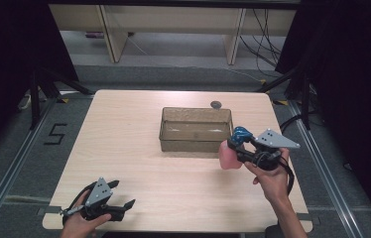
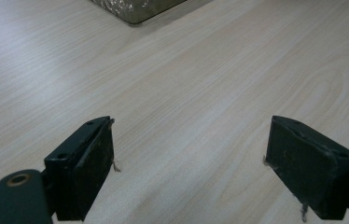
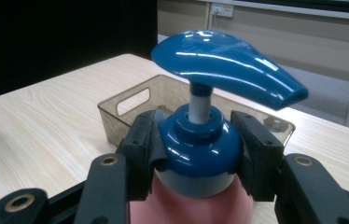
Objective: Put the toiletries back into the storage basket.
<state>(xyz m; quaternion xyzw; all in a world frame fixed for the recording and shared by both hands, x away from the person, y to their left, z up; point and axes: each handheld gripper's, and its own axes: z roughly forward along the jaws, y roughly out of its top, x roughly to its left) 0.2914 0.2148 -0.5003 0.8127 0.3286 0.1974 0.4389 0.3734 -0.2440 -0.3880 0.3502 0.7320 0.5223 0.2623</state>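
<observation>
- Altogether, two claws are in play, one in each of the person's hands, and each has two black jaws.
- One pump bottle (image 1: 231, 151) sits in the right claw (image 1: 234, 147); the jaws are clenched on its blue collar, one pad pressing on each side, as the right gripper view shows.
- Its body is pink and rounded, the collar (image 3: 199, 144) is glossy blue plastic above a pale grey ring, and a white stem carries a smooth, glossy blue pump head (image 3: 226, 65) shaped like a flattened spout, pointing off to one side above the jaws.
- One tray (image 1: 196, 130) stands just ahead of the right claw, near the bottle; it is a smoky, see-through plastic box, rectangular with rounded corners and a slot handle cut in an end wall.
- One small dark round object (image 1: 216, 104) lies on the desk beyond the tray, too small to tell what it is.
- The left claw (image 1: 123, 194) is released, its jaws standing wide apart with bare wood between them; its flat rectangular pads (image 2: 99, 163) look scuffed, with a few loose fibres at the edges.
- One desk (image 1: 124, 148) carries everything: a pale wood-grain top with rounded corners, matte and streaked along its length.
</observation>
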